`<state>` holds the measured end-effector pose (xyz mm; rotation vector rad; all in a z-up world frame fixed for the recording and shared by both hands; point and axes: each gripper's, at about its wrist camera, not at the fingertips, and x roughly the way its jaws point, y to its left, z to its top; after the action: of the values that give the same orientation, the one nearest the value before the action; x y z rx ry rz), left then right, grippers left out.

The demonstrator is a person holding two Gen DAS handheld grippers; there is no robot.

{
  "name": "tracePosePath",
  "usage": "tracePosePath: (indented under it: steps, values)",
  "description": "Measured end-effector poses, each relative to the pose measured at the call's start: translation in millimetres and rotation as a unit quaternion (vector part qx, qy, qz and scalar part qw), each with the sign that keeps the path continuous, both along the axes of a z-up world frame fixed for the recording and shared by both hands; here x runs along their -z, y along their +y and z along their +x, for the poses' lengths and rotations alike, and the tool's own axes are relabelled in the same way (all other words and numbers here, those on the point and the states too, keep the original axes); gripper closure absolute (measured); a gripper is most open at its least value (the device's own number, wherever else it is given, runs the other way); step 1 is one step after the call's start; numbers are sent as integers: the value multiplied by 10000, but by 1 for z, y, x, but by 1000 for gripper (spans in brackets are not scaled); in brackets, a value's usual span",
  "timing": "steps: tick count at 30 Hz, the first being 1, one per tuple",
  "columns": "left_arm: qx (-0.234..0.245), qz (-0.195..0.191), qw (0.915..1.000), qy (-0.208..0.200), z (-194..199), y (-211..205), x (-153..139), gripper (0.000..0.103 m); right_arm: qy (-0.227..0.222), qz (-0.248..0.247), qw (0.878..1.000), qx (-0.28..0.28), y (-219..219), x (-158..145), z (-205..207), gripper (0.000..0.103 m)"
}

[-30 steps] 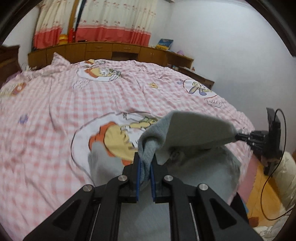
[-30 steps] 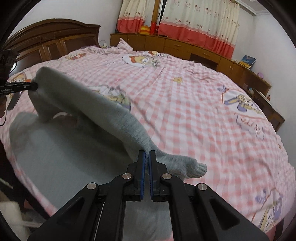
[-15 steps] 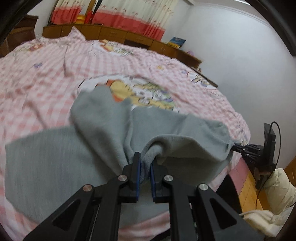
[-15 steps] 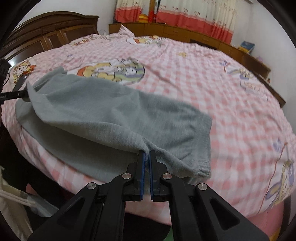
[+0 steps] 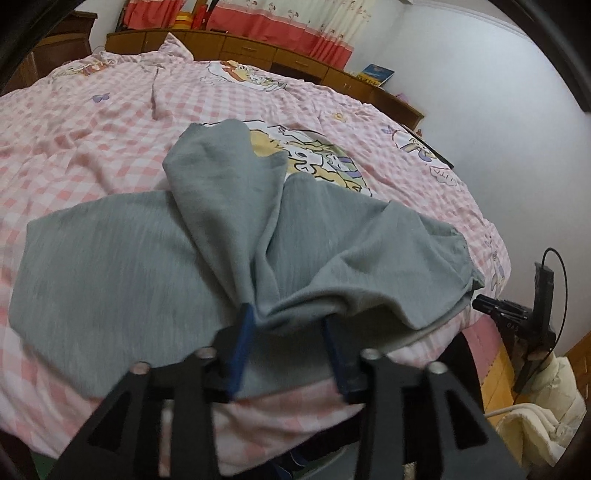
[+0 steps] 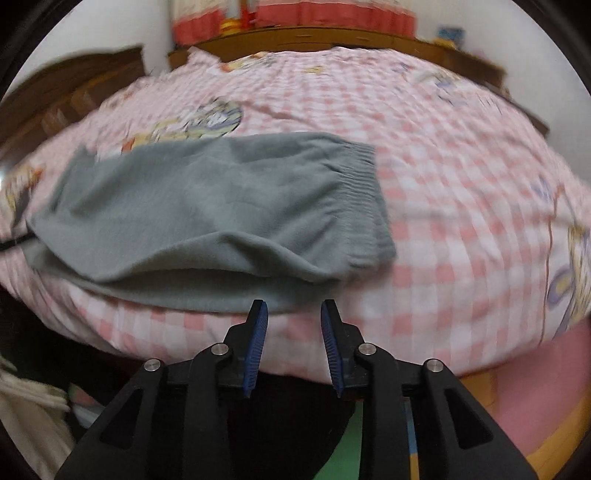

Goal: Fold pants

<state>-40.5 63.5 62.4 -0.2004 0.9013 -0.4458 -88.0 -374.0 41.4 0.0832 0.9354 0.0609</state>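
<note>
- The gray pants (image 5: 155, 258) lie on the pink checked bedspread (image 5: 92, 140), near the edge of the bed closest to the cameras.
- In the left wrist view the left gripper (image 5: 288, 325) has its jaws spread wide, blue pads (image 5: 240, 347) on either side of a bunched fold of gray cloth; the cloth sits between the fingers, but neither pad is pressing it.
- From that fold one strip of fabric runs away up the bed to a rounded end just beside the cartoon print (image 5: 317, 155) on the cover.
- Another flap drapes to the right, its edge lifted a little off the layer beneath.
- Far right in the same view, the other gripper shows as a small dark tip (image 5: 495, 306), just beside the right end of the pants, with a black cable looping behind it.
- Over to the right wrist view: the right gripper (image 6: 293, 314) is open too, jaws apart, with nothing between them.
- Its fingertips sit just in front of the near hem of the pants (image 6: 207, 206), apart from the cloth.
- Here the pants lie flat and doubled, top layer over a bottom layer that peeks out along the near edge, and the ribbed waistband (image 6: 365, 195) is at the right end.
- This view is blurred, so fine detail is hard to make out.
- A wooden headboard (image 6: 70, 96) stands at the left, and low wooden cabinets (image 5: 258, 51) with red-and-cream curtains (image 5: 295, 22) line the far wall.
</note>
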Motion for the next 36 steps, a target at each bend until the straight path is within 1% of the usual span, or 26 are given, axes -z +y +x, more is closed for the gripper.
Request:
tracePosePath:
  steps: [1,6,8,10,13,16,22,25,28,31,32,33,34,35,36]
  values:
    - [-8,-16,10000,8,-2,0,-1,49,10,208,9997,117,-7,-2,-2,72]
    - [-212,19,9998,-65,-13,2,-13,49,-12,970,9934,613,-32,-17,-1,71]
    - [-213,55,9996,-176,-15,0,-23,49,90,1165,9896,845,-40,-20,7,70]
    - [-174,56,9995,-249,-16,-4,-29,44,175,1316,9864,970,-44,-19,14,70]
    - [-151,95,9995,-259,-13,-12,-34,43,344,1374,9835,1121,-45,-13,24,70]
    - [-87,274,9993,-257,-12,-23,-30,43,501,1514,9783,1321,-48,-5,31,70]
    - [122,396,9988,-260,-10,-42,-24,43,648,1560,9744,1487,-50,3,35,70]
    - [180,476,9984,-235,-9,-47,-17,43,722,1720,9691,1611,-53,5,32,70]
    - [127,588,9981,-109,-7,-49,-2,43,601,1986,9615,1801,-57,4,26,70]
    - [14,620,9980,135,-2,-48,15,44,666,2101,9564,1914,-57,4,27,70]
    - [-20,601,9980,185,-2,-47,18,44,703,2067,9567,1924,-54,3,29,71]
    - [-46,584,9980,216,-2,-46,21,44,691,2008,9583,1914,-52,2,30,81]
    - [-64,576,9980,236,-1,-46,23,44,667,1917,9600,1929,-49,0,30,89]
    - [-64,580,9980,240,-2,-46,24,44,645,1818,9611,1977,-47,-2,30,91]
    - [-56,584,9980,231,-2,-46,24,44,597,1833,9606,2000,-47,-5,28,94]
